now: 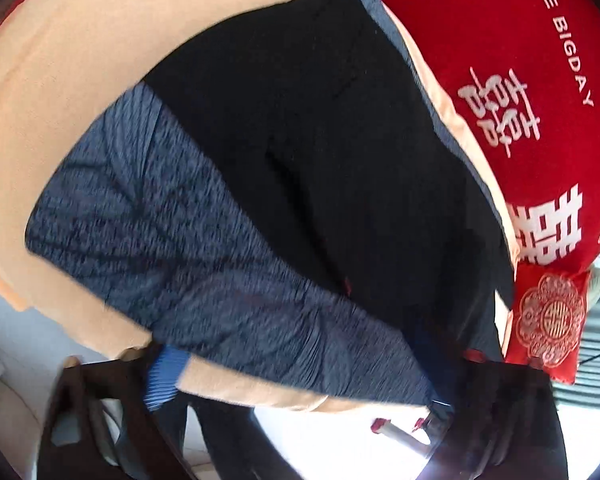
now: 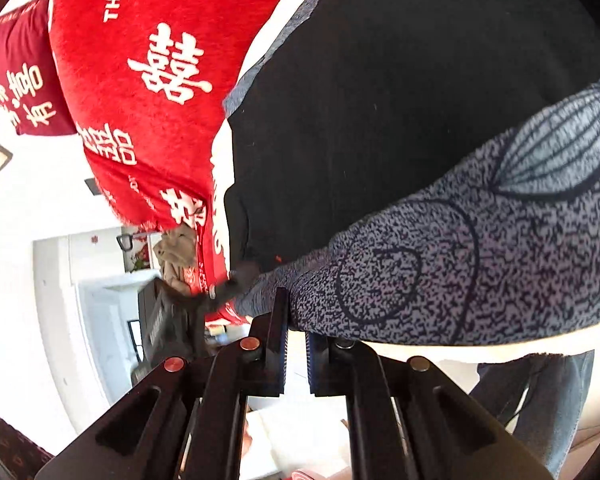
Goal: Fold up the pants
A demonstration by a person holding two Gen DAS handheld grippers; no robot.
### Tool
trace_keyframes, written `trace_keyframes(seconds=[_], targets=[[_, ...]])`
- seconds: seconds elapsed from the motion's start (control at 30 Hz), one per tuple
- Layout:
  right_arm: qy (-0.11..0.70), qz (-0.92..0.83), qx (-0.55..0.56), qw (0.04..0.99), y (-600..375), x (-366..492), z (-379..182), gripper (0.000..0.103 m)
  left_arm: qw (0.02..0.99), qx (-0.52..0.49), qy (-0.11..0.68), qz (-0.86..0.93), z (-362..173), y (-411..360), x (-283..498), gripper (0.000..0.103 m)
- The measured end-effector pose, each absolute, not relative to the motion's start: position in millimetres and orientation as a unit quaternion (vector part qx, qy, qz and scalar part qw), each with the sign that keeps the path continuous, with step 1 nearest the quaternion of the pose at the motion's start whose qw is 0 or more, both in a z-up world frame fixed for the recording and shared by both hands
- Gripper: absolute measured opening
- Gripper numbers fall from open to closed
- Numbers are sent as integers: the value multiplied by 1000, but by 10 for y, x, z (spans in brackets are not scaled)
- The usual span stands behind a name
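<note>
The pants (image 1: 320,128) are black with a blue-grey patterned part (image 1: 172,236), lying on a peach-coloured bed surface (image 1: 60,60). They also show in the right wrist view (image 2: 380,100), the patterned part (image 2: 480,264) folded over the black. My right gripper (image 2: 296,312) is shut on the edge of the patterned fabric at the bed's edge. My left gripper (image 1: 292,364) is blurred; its blue-padded finger (image 1: 164,376) lies against the patterned fabric, whose edge covers the gap. My left gripper also shows in the right wrist view (image 2: 224,292), at the pants' far corner.
A red blanket with white characters (image 1: 520,80) lies beside the pants, also in the right wrist view (image 2: 148,80). A small red embroidered cushion (image 1: 548,316) lies at its end. White floor (image 1: 320,432) lies beyond the bed's edge.
</note>
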State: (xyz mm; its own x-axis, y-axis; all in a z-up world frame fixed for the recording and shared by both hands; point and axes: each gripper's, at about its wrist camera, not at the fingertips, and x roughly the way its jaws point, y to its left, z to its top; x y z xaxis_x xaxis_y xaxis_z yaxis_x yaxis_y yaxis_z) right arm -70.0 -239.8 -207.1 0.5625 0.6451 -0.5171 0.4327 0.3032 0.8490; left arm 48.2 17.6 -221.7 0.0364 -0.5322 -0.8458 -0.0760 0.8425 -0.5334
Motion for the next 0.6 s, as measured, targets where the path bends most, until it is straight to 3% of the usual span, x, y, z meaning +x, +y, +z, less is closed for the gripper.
trace_keyframes(seconds=[0.03, 0.07, 0.13, 0.2, 0.27, 0.33, 0.53, 0.6], targets=[[465, 82, 581, 663, -2395, -700, -2090, 10, 679, -224, 676, -175, -2247, 146, 520, 47], [471, 82, 579, 661, -2391, -696, -2110, 13, 673, -227, 679, -183, -2284, 130, 535, 32], [482, 74, 575, 657, -2428, -743, -2195, 16, 666, -238, 681, -192, -2295, 125, 562, 23], [491, 57, 574, 654, -2509, -848, -2278, 27, 670, -233, 673, -209, -2188, 127, 591, 23], [485, 42, 580, 654, -2608, -992, -2330, 47, 672, -227, 668, -223, -2073, 127, 602, 23], [473, 23, 588, 656, -2733, -1159, -2362, 53, 669, -219, 669, -238, -1996, 139, 618, 23], [371, -17, 689, 622, -3092, -1528, -2553, 49, 661, -173, 683, -258, -1931, 50, 714, 23], [327, -35, 732, 597, -3163, -1624, -2595, 19, 659, -164, 688, -255, -1965, 42, 729, 23]])
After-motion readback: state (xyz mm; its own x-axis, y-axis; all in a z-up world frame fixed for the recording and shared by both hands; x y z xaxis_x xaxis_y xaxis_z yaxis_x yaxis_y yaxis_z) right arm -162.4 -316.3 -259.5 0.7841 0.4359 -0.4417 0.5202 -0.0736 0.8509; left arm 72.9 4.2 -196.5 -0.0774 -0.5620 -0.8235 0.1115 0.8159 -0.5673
